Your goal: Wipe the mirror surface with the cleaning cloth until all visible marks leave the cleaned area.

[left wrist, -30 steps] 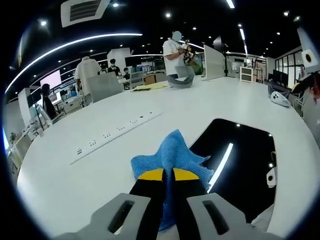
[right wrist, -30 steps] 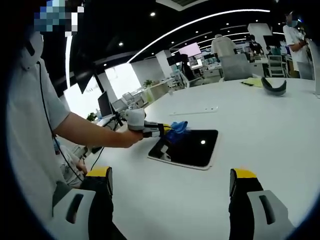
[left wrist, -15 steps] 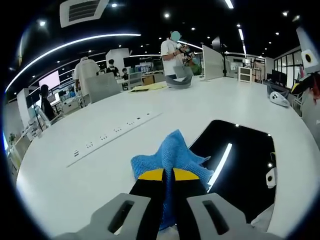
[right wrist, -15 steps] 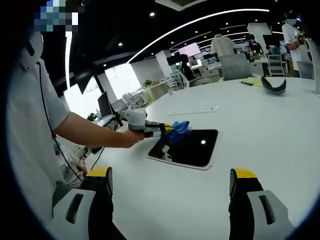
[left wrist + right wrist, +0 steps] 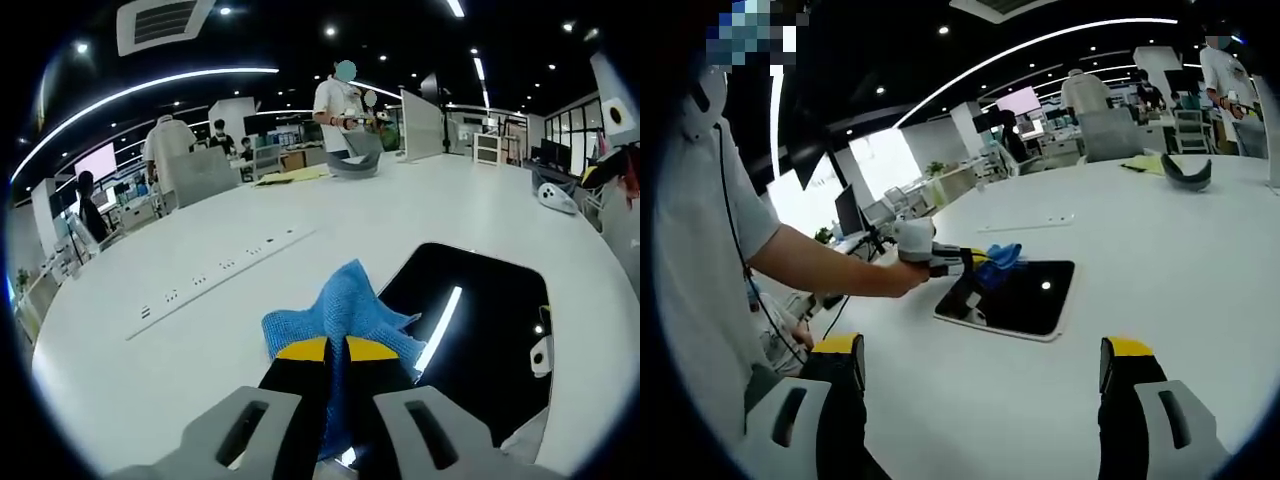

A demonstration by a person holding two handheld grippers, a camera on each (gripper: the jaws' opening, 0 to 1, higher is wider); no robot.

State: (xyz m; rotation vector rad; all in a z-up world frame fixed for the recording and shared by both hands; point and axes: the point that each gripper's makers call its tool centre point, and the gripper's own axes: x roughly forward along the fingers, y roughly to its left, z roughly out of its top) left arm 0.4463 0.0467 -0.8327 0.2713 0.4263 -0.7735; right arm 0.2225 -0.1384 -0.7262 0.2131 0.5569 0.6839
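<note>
A blue cleaning cloth (image 5: 343, 312) is pinched between the yellow-tipped jaws of my left gripper (image 5: 336, 350), which is shut on it. The cloth hangs over the near left edge of the dark mirror (image 5: 485, 325) lying flat on the white table (image 5: 200, 340). In the right gripper view the same mirror (image 5: 1020, 297) lies ahead, with the left gripper (image 5: 980, 262) and cloth (image 5: 1002, 256) over its far left corner, held by a person's hand. My right gripper (image 5: 980, 362) is open, well short of the mirror, with nothing between its fingers.
A long power strip (image 5: 215, 271) runs across the table left of the mirror. A grey curved object (image 5: 1187, 171) sits far back on the table. People stand in the background by desks. A white device (image 5: 560, 197) lies at the right.
The left gripper and cloth have shifted slightly further over the mirror's corner. The right gripper has stayed put.
</note>
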